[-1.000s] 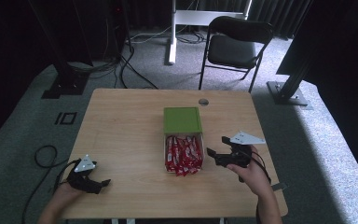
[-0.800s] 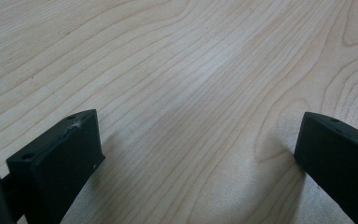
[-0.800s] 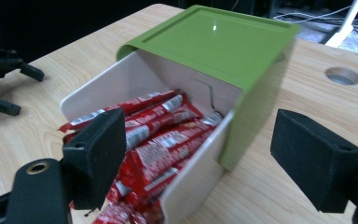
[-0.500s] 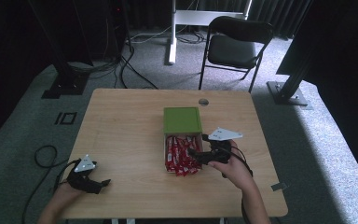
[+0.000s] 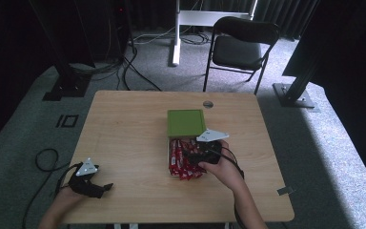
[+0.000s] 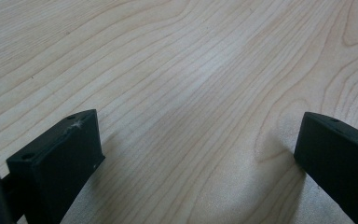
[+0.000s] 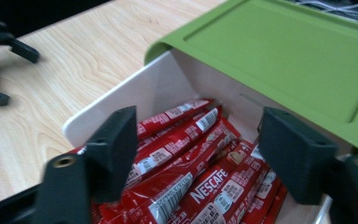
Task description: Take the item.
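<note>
- Your left tongs (image 5: 106,187) rest at the near left corner of the wooden surface (image 5: 124,138), well apart from everything else.
- In the left gripper view their jaws stand wide apart with nothing between them, just bare wood grain (image 6: 191,93).
- Your right tongs (image 5: 187,155) hang over the white box (image 7: 135,95) near the middle of the surface, pointing left across it.
- In the right gripper view their jaws are spread wide, one to each side above the red coffee sticks (image 7: 205,182), and they hold nothing.
- The sticks (image 5: 181,160) lie heaped in the near, open half of the box; some carry white labels and the word NESCAFE.
- A green lid (image 5: 186,123) covers the far half of the box, lying flat on its rim.
- Beyond the far edge of the surface a dark folding chair (image 5: 240,45) stands on the grey carpet.
</note>
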A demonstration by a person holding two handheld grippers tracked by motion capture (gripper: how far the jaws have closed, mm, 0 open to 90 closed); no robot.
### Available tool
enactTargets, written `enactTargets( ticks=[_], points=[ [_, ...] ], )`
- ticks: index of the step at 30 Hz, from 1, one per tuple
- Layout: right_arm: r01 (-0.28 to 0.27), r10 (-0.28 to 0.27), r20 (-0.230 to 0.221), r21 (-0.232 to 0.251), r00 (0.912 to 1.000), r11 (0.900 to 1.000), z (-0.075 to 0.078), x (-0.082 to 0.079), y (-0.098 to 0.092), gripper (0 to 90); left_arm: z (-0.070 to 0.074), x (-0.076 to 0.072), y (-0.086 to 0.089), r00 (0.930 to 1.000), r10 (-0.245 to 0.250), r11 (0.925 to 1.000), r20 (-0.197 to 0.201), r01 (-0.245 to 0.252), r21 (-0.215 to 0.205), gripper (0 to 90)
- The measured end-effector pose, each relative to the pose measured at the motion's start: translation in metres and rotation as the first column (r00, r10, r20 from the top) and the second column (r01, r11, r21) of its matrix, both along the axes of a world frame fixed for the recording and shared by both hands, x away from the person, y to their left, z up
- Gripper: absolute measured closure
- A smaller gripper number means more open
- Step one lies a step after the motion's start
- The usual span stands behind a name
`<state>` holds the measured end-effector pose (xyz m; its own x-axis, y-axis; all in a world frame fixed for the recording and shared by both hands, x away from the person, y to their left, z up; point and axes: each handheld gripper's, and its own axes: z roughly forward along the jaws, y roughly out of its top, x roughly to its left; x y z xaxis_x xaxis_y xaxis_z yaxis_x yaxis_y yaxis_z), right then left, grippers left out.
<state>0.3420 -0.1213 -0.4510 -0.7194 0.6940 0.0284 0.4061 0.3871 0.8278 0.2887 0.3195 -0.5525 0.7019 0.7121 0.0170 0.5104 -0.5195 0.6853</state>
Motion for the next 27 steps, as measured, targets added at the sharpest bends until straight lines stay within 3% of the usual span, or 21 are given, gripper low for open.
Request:
enactTargets(
  ticks=[2, 4, 11, 15, 16, 17, 23, 24, 25, 27],
  points=[
    [0.004, -0.004, -0.011, 0.001, 0.9999, 1.0, -0.001, 0.001, 0.001, 35.7, 0.0, 0.0, 0.0, 1.0, 0.0, 1.0, 0.0, 0.0, 0.0, 1.5],
    [0.012, -0.013, -0.066, -0.012, 0.9978, 1.0, -0.005, 0.003, 0.004, 37.4, 0.0, 0.0, 0.0, 1.0, 0.0, 1.0, -0.001, 0.0, 0.0, 1.5],
    [0.047, -0.051, -0.066, -0.061, 0.9965, 0.997, -0.012, 0.007, 0.016, 43.3, 0.0, 0.0, 0.0, 1.0, -0.001, 1.0, 0.0, 0.001, 0.002, 1.6],
    [0.059, -0.067, -0.098, -0.078, 0.9929, 0.995, -0.016, 0.009, 0.021, 50.3, 0.0, 0.0, 0.0, 1.0, 0.0, 1.0, -0.001, 0.0, 0.001, 1.6],
    [0.059, -0.069, -0.099, -0.102, 0.9926, 0.993, -0.018, 0.01, 0.024, 50.6, 0.0, 0.0, 0.0, 1.0, -0.001, 1.0, -0.001, 0.001, 0.001, 1.6],
    [0.068, -0.081, -0.118, -0.113, 0.9897, 0.991, -0.021, 0.011, 0.026, 55.2, 0.0, 0.0, 0.0, 1.0, -0.001, 1.0, -0.001, 0.001, 0.001, 1.5],
    [0.115, -0.132, -0.154, -0.119, 0.9792, 0.986, -0.027, 0.015, 0.029, 58.3, 0.0, 0.0, 0.0, 1.0, 0.0, 1.0, -0.002, 0.0, 0.0, 1.6],
    [0.139, -0.158, -0.179, -0.113, 0.9712, 0.984, -0.028, 0.017, 0.03, 59.5, 0.0, 0.0, 0.0, 1.0, 0.0, 1.0, -0.002, 0.0, 0.0, 1.6],
    [0.139, -0.158, -0.179, -0.113, 0.9712, 0.984, -0.028, 0.017, 0.03, 59.5, 0.0, 0.0, 0.0, 1.0, 0.0, 1.0, -0.002, 0.0, 0.0, 1.6],
    [0.167, -0.184, -0.202, -0.099, 0.962, 0.981, -0.029, 0.018, 0.029, 61.7, 0.0, 0.0, 0.0, 1.0, 0.0, 1.0, -0.002, 0.0, 0.0, 1.6]
  ],
)
